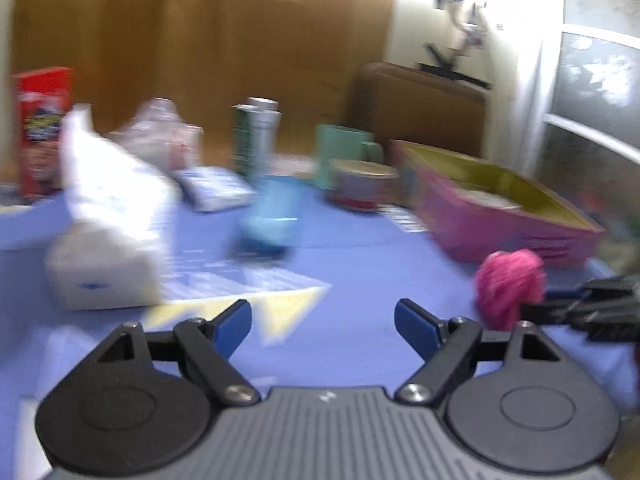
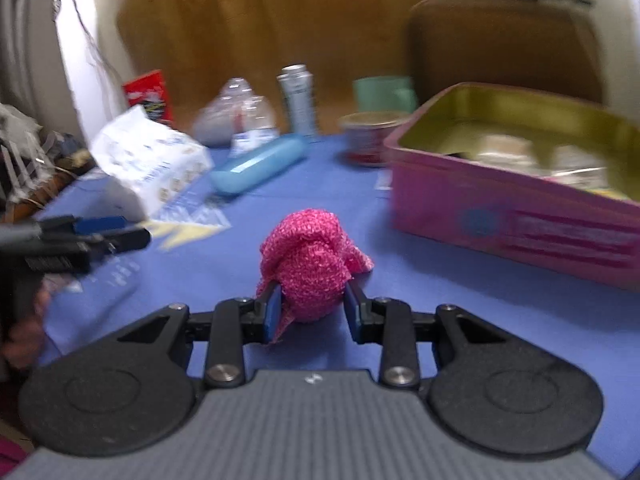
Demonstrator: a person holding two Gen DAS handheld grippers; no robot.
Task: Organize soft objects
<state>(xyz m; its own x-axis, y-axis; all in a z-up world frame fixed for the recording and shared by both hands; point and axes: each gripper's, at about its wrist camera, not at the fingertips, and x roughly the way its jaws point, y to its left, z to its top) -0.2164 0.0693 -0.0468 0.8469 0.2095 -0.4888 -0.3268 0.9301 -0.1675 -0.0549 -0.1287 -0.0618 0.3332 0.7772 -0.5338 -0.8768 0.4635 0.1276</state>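
Left gripper [image 1: 322, 322]: jaws apart, nothing between them, tissue pack [image 1: 108, 236] ahead to their left. Right gripper [image 2: 310, 312]: jaws clamped on pink scrubber [image 2: 310, 266], bulging forward of the pads. Slippage is judged possible, since only its near end is pinched. Pink tin [image 2: 516, 216] ahead-right.

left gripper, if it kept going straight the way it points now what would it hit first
Probably the blue tablecloth first, since the open, empty left gripper tilts downward. Beyond that bare stretch, the blue case lies nearest its line, though blur leaves depth unclear.
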